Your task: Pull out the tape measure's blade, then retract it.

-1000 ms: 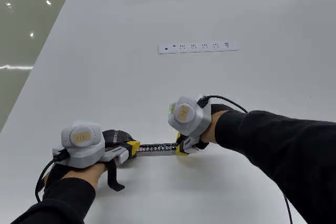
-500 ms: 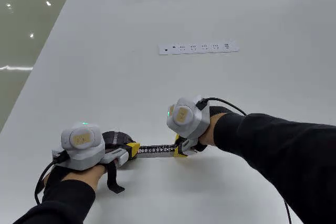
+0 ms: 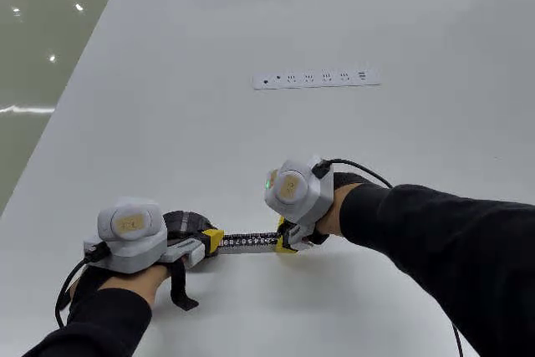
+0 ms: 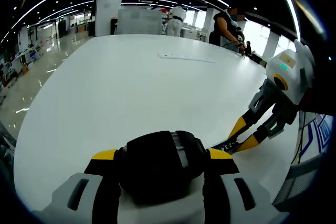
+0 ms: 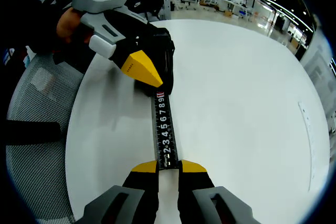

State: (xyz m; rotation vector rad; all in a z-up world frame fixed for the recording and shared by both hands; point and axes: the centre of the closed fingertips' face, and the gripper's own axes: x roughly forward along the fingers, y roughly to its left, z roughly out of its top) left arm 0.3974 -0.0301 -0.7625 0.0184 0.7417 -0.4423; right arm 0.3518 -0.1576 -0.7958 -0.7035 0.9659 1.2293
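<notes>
The black tape measure case lies on the white table near its front left, and my left gripper is shut on it. From the left gripper view, the case fills the space between the yellow-tipped jaws of the left gripper. A short length of black blade with white numbers runs right from the case. My right gripper is shut on the blade's end. The right gripper view looks along the blade from my right gripper to the case.
A white power strip lies flat further back on the table. A black strap trails from the case toward the front edge. The table's left edge drops to a shiny floor. A mesh chair stands beside the table.
My right gripper has edged slightly left toward the case, so the exposed blade is a little shorter. The left gripper and case have stayed put.
</notes>
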